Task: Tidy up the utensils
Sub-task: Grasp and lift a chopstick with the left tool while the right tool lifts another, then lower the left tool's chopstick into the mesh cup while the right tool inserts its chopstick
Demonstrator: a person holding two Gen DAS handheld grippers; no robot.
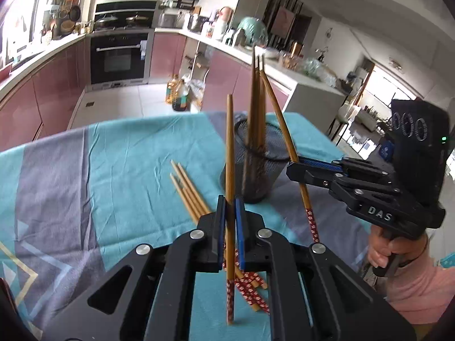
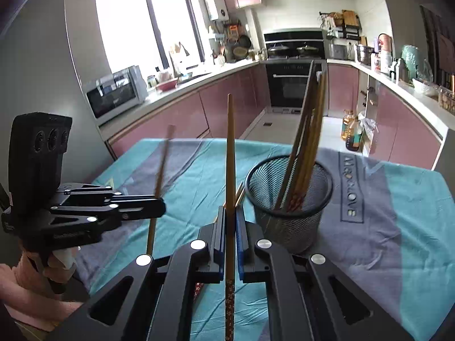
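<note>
The setting is a kitchen with pink-fronted cabinets, a built-in oven (image 1: 119, 56) and a window (image 2: 142, 22) above the worktop. The counter (image 1: 128, 153) is covered by a teal and grey cloth. On it stands a black mesh holder (image 2: 287, 201), upright, containing several chopsticks (image 2: 310, 130) that lean against its rim with tips upward. A group of loose chopsticks (image 1: 189, 193) lies flat on the cloth just beside the holder, their red patterned ends toward the left wrist camera and partly hidden under the left gripper. The left gripper (image 1: 230, 227) is closed narrowly on a single chopstick (image 1: 230, 153), held near upright, its patterned end pointing down to the cloth. The right gripper (image 2: 230, 233) is likewise clamped on one chopstick (image 2: 230, 153), held roughly vertical in its own view. In the left wrist view this same chopstick appears tilted, its upper end near the tips of those in the holder and its patterned end below the fingers. Both held chopsticks are clear of the holder. A pink-sleeved hand (image 1: 384, 250) grips the right tool's handle.
</note>
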